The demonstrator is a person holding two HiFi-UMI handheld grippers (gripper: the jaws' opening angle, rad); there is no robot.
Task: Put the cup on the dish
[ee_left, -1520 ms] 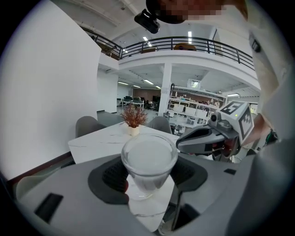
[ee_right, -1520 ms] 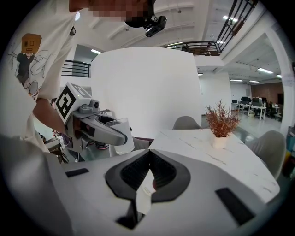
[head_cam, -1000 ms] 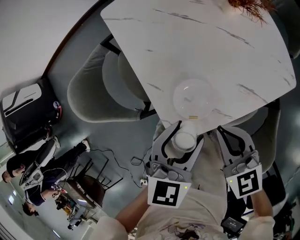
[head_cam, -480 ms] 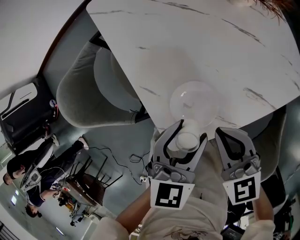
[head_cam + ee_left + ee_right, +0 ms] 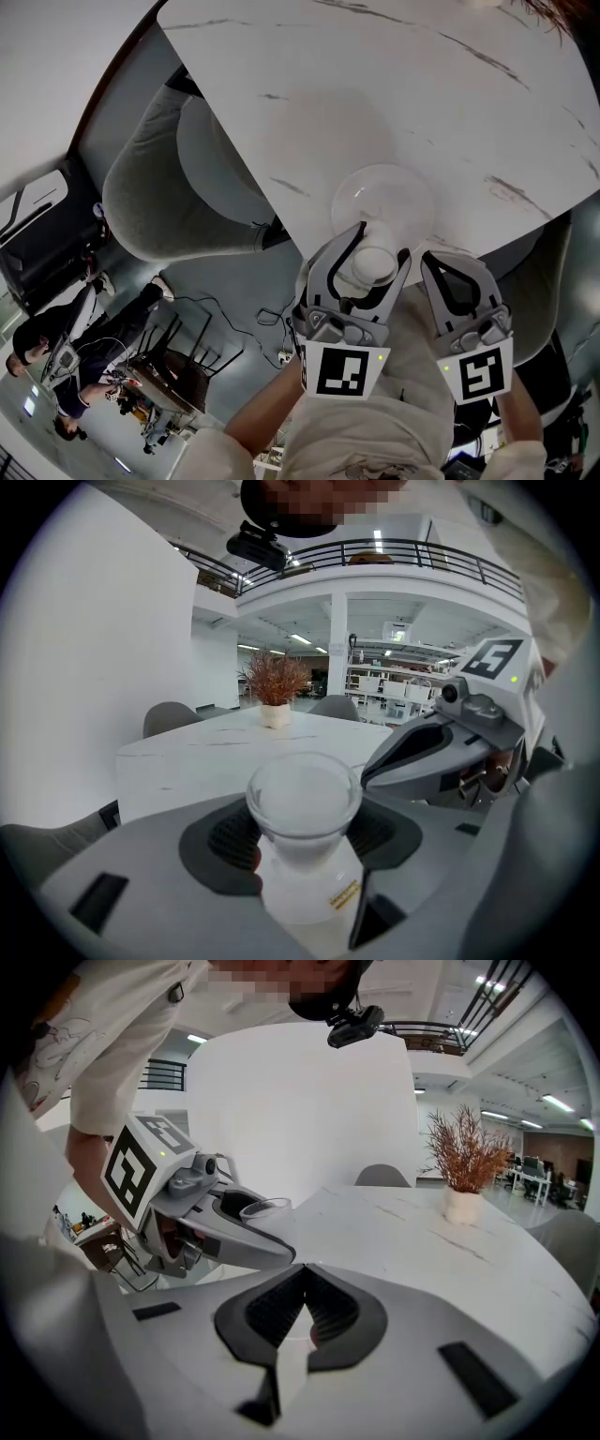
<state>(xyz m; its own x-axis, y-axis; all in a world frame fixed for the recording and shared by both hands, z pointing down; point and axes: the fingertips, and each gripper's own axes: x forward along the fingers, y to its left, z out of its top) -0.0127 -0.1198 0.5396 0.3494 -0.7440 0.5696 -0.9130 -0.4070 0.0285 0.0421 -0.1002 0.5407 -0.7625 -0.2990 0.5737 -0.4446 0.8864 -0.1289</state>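
- At about 9 o'clock in the head view I see a grey chair tucked against the white marbled bench.
- My left tongs sit near the bench's near edge, clenched on the cup. In the left gripper view the two dark ribbed pads press the cup's wall from either side.
- The cup is a small clear glass tumbler, upright with its round rim up. Its upper part is see-through and its lower part looks milky white. A small yellow mark sits low on the wall, toward 5 o'clock.
- From above, the cup overlaps the 6 o'clock rim of the dish. I cannot tell whether its base touches the dish or hangs above it.
- The dish is a round, clear glass piece lying flat on the bench, close to the near edge.
- My right tongs rest just at 3 o'clock of the left ones, closed with nothing between the pads. The right gripper view shows the tips meeting.
- Far across the bench stands a white pot of dried reddish twigs.
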